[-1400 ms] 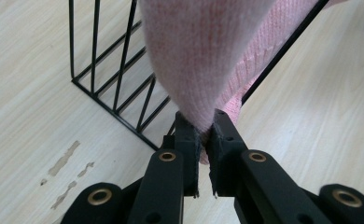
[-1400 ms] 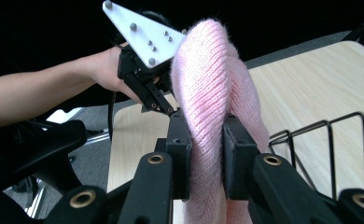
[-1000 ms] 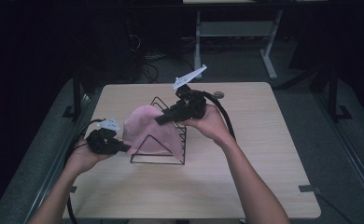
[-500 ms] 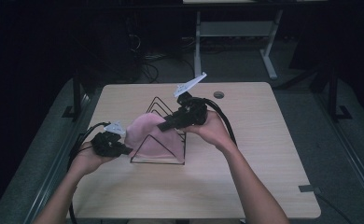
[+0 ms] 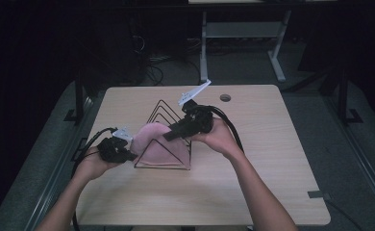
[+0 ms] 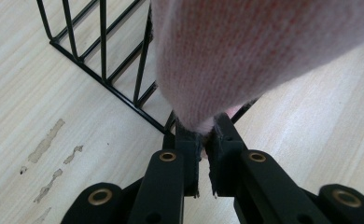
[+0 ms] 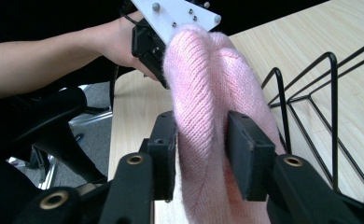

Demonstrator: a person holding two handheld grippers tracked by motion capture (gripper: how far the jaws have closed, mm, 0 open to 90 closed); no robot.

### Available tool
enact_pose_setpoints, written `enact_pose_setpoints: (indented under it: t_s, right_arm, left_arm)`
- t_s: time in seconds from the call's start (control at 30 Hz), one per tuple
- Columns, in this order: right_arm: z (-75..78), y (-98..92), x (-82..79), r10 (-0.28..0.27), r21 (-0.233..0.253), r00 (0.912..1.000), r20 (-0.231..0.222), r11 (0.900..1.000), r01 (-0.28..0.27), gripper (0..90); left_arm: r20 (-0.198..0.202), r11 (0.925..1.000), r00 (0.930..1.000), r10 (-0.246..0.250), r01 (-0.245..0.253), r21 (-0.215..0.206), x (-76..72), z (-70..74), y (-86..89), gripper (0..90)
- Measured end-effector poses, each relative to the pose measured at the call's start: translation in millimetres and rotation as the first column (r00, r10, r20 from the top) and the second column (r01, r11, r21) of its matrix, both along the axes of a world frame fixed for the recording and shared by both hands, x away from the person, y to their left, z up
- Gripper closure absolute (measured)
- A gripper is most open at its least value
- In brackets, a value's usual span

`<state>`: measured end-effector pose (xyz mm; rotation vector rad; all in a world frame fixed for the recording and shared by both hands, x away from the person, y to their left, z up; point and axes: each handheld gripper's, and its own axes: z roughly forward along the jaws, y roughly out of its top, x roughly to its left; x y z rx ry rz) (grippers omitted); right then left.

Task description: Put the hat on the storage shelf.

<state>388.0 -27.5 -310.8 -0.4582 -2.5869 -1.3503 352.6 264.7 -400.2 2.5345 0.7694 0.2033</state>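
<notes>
Right gripper view, right tool [image 7: 201, 149] clenched on pink knit [image 7: 208, 93], left tool [image 6: 203, 140] apparently pinching its edge.

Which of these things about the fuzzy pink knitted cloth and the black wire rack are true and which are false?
1. Both grippers pinch the fuzzy pink knitted cloth. True: the left gripper and the right gripper each clamp it.
2. The black wire rack hangs in the air. False: it stands on the light wooden table.
3. The cloth is blue. False: it is pink.
4. The cloth drapes over the rack's front. True.
</notes>
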Motion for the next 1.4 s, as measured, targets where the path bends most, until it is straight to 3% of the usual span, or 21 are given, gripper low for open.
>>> enact_pose_setpoints:
  t_s: [0.33, 0.5, 0.6, 0.7, 1.17, 1.4]
  right_arm:
    - [-6.0, 0.1, -1.8, -0.005, -0.023, 1.0, 0.003, 1.0, 0.006, 59.8]
    - [-7.6, 0.9, -2.1, -0.007, -0.025, 0.9999, 0.009, 1.0, 0.007, 64.8]
    - [-9.3, 2.0, -0.6, 0.002, -0.019, 0.9998, 0.018, 1.0, -0.002, 72.5]
    - [-10.3, 3.5, -0.5, 0.008, -0.02, 0.9999, 0.015, 1.0, -0.007, 76.8]
    - [-16.0, 5.1, -0.4, 0.027, -0.019, 0.9995, 0.015, 0.999, -0.026, 71.4]
    - [-15.8, 5.2, -2.4, 0.019, -0.026, 0.9996, 0.02, 1.0, -0.018, 73.0]
  left_arm:
    - [-0.016, 0.999, 0.9999, 0.005, -0.004, 0.045, 2.0, -5.3, -1.4, 83.9]
    - [-0.037, 0.9992, 0.9992, 0.013, -0.012, 0.038, 3.4, -11.2, 1.1, 84.0]
    - [-0.047, 0.9994, 0.9987, 0.022, -0.021, 0.028, 3.1, -13.8, 3.0, 84.1]
    - [-0.051, 0.999, 0.9986, 0.014, -0.011, 0.044, 4.0, -15.6, 3.7, 84.3]
    - [-0.065, 0.9992, 0.9975, 0.027, -0.025, 0.033, 5.0, -19.0, 5.8, 84.3]
    - [-0.064, 0.9993, 0.9976, 0.026, -0.024, 0.029, 3.8, -18.9, 7.1, 84.4]
